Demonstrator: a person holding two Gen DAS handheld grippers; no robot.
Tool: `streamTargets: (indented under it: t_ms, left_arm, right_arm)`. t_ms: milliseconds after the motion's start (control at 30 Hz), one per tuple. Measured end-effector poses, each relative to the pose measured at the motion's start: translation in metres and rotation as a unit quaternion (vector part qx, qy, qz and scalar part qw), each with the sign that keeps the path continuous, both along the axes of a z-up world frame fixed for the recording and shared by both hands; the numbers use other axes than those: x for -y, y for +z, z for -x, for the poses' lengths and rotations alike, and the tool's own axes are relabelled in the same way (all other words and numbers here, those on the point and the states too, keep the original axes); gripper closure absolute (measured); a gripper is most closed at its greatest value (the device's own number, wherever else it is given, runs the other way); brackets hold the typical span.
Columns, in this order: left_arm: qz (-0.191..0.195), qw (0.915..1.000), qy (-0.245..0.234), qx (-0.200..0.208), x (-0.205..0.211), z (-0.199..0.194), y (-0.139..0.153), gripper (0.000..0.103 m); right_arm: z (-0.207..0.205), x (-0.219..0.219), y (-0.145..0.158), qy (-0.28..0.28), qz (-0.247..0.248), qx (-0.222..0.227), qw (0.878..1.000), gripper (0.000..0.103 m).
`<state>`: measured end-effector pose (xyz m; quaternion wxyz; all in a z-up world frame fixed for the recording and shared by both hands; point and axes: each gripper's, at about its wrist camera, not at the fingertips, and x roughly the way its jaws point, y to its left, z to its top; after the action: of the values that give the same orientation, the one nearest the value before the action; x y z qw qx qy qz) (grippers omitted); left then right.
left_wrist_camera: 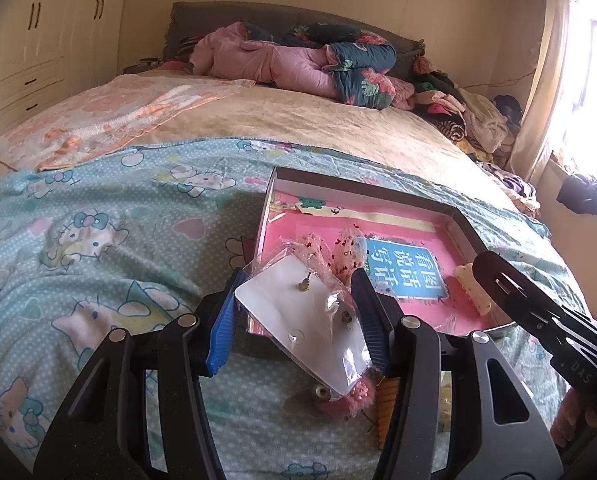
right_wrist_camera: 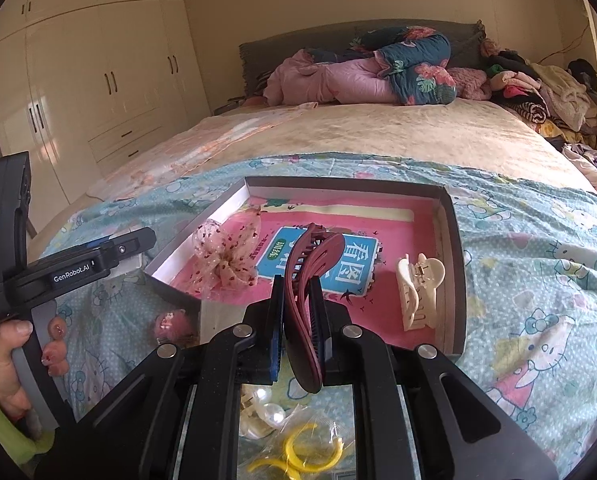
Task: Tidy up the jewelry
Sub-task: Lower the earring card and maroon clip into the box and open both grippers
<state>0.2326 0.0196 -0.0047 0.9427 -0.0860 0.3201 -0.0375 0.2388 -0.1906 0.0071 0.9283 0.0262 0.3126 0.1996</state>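
My left gripper (left_wrist_camera: 296,312) is shut on a clear bag with a white earring card (left_wrist_camera: 302,320), held above the near left corner of the shallow box (left_wrist_camera: 464,226). My right gripper (right_wrist_camera: 298,320) is shut on a dark red hair claw (right_wrist_camera: 310,276), held over the near edge of the same box (right_wrist_camera: 456,256). Inside the box, on its pink printed lining, lie a sheer pink dotted bow (right_wrist_camera: 228,256) and a cream hair claw (right_wrist_camera: 418,292), which also shows in the left wrist view (left_wrist_camera: 472,286).
On the Hello Kitty sheet (right_wrist_camera: 538,264) near the box lie a pink fuzzy clip (right_wrist_camera: 174,326), pearl pieces (right_wrist_camera: 268,410) and yellow hoops in a bag (right_wrist_camera: 298,452). An orange comb (left_wrist_camera: 386,408) lies below my left gripper. Folded quilts (right_wrist_camera: 378,72) and clothes are piled at the bed's head.
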Motion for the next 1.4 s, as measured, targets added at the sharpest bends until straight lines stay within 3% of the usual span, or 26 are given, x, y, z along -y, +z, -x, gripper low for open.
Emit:
streamTargets:
  t_ms: [633, 1400]
  left_arm:
    - [-0.018, 0.9997, -0.011, -0.008, 0.014, -0.052, -0.007, 0.058]
    - [-0.023, 0.9983, -0.029, -0.045, 0.024, -0.080, -0.038, 0.058]
  right_arm:
    - [-0.050, 0.008, -0.007, -0.022, 0.016, -0.005, 1.000, 0.091]
    - [-0.102, 0.001, -0.042, -0.042, 0.042, -0.085, 0.995, 0.090]
